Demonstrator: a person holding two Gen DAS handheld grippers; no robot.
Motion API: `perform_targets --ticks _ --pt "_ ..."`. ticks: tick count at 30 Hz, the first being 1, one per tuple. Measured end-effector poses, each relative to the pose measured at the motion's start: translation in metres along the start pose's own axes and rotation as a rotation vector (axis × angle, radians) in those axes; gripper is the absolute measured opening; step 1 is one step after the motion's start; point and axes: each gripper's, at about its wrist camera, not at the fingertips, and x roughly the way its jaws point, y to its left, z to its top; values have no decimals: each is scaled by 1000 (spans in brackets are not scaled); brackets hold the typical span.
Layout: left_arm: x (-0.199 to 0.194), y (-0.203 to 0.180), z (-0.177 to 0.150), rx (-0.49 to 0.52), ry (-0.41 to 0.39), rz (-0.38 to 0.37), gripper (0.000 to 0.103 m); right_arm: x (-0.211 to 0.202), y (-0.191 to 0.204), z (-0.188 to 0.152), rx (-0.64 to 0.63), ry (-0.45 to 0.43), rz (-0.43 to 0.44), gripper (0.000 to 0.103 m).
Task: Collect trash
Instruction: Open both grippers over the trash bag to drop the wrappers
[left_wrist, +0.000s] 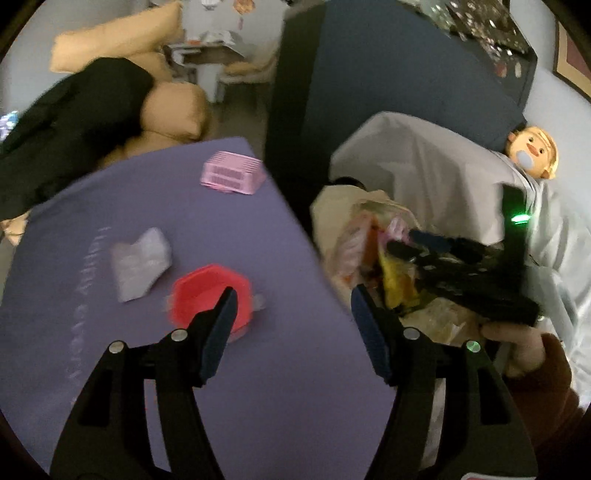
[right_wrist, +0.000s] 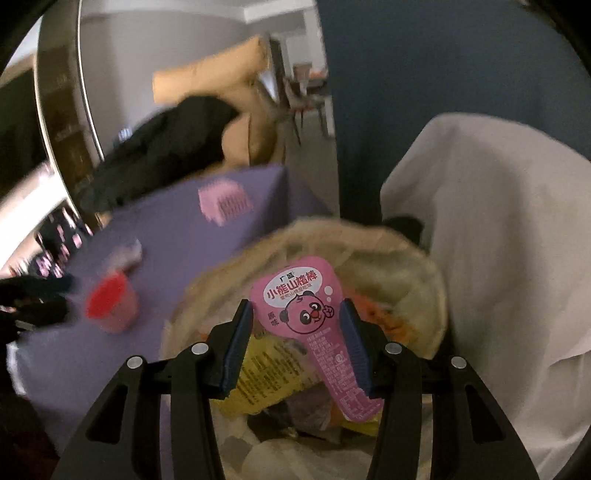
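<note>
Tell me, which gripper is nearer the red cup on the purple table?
Left. The left gripper hangs open right over the red cup; the right gripper is off beside the table, above the trash bag.

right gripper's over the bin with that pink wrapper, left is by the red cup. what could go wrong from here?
1. The pink snack wrapper sits between the right gripper pads above the lined trash bin; contact looks light, so it may slip early or cling to one pad.
2. The left gripper, open, hangs close over the red plastic cup on the purple tabletop; a careless approach could tip it.
</note>
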Motion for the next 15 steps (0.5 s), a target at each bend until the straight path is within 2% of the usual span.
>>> perform_targets --ticks 3,8,9,11,13,15 --pt "-21 13 -13 -58 -46 6 61 23 4 -8 -17 57 -38 46" --pt "-40 17 -30 -115 -98 -6 67 32 7 -13 3 80 -65 46" --pt "-43 16 -32 -115 -104 -8 69 28 5 -13 15 78 -55 46" --pt "-46 10 -32 -98 -110 -8 79 17 3 -13 22 67 -61 50" --pt "-50 3 -29 -87 -130 -6 84 0 2 -13 22 45 -83 61" --pt "-59 -8 -25 -72 -169 6 88 -29 -3 -12 51 0 -55 61"
